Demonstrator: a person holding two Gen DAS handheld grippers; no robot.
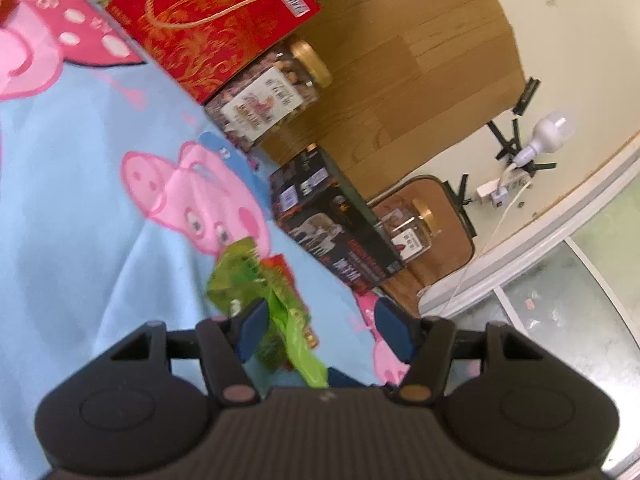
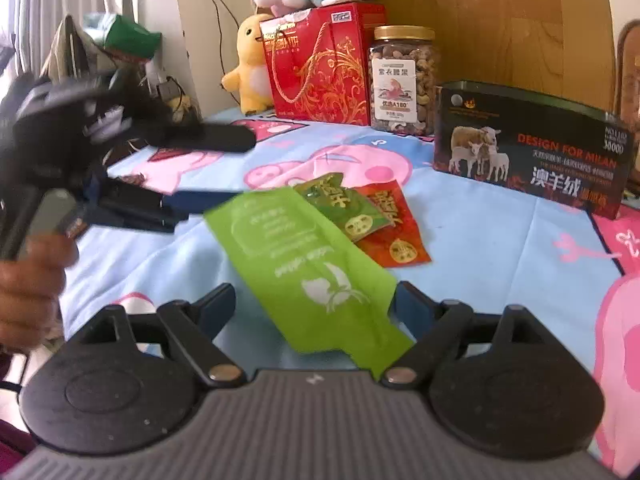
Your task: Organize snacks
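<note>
Right gripper (image 2: 314, 302) is spread wide, green bag (image 2: 308, 268) lying loose between its fingers. Left gripper (image 1: 320, 328) has the bag's other end between half-open jaws, can't tell if pinched. Two packets (image 2: 372, 216) sit just past it on the sheet (image 2: 500, 248), jar (image 2: 404, 80) at the back.

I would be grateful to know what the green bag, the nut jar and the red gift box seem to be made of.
Green bag: probably thin matte non-woven fabric or paper; it lies flat, creases softly and shows no glare.
Nut jar: clear plastic or glass, I cannot tell which; the nuts show through, under a shiny gold lid.
Red gift box: glossy printed cardboard with a gold cord handle.
</note>
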